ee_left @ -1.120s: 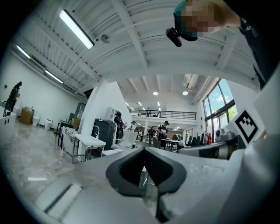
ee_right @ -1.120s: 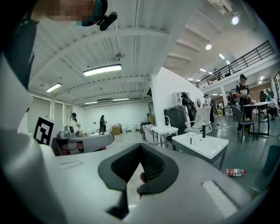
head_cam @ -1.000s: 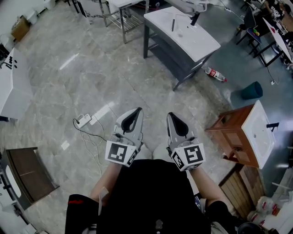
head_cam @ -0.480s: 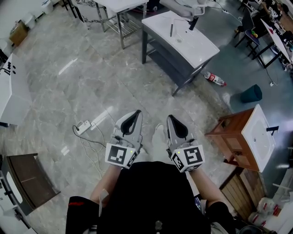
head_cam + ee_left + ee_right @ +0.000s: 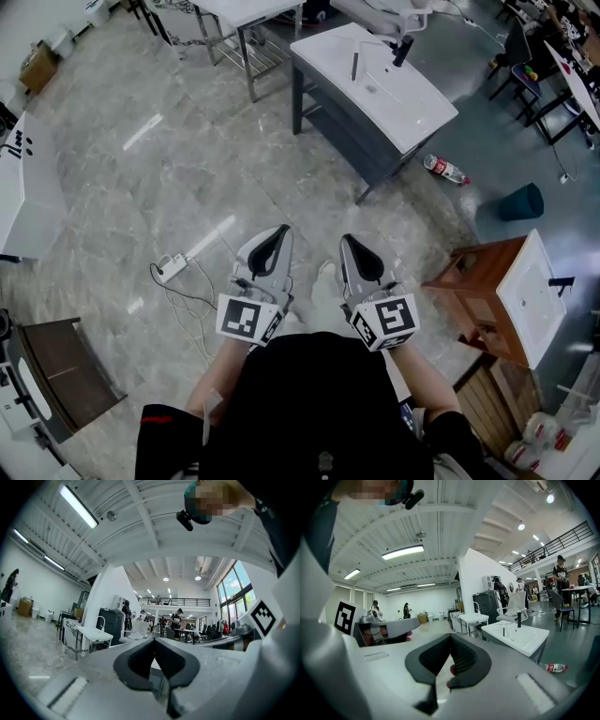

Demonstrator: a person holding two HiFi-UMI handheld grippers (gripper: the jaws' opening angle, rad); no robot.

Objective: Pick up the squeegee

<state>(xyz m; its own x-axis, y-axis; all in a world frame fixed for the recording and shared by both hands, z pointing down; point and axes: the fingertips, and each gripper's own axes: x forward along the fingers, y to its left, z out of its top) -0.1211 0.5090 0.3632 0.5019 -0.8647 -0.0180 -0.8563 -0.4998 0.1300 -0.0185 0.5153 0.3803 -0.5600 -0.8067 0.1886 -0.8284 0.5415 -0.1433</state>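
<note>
Left gripper (image 5: 278, 232), right gripper (image 5: 350, 240) closed (empty), open floor (image 5: 187, 159) before vanity (image 5: 398, 84)

The floor (image 5: 187, 159) looks like glossy marble; the basin top (image 5: 412, 94) is smooth white, the cabinet (image 5: 469, 281) brown wood. The left gripper (image 5: 278, 228) and right gripper (image 5: 349, 238) are matt grey plastic.

The dark item (image 5: 354, 66) on the counter (image 5: 422, 98) is unidentifiably small.
</note>
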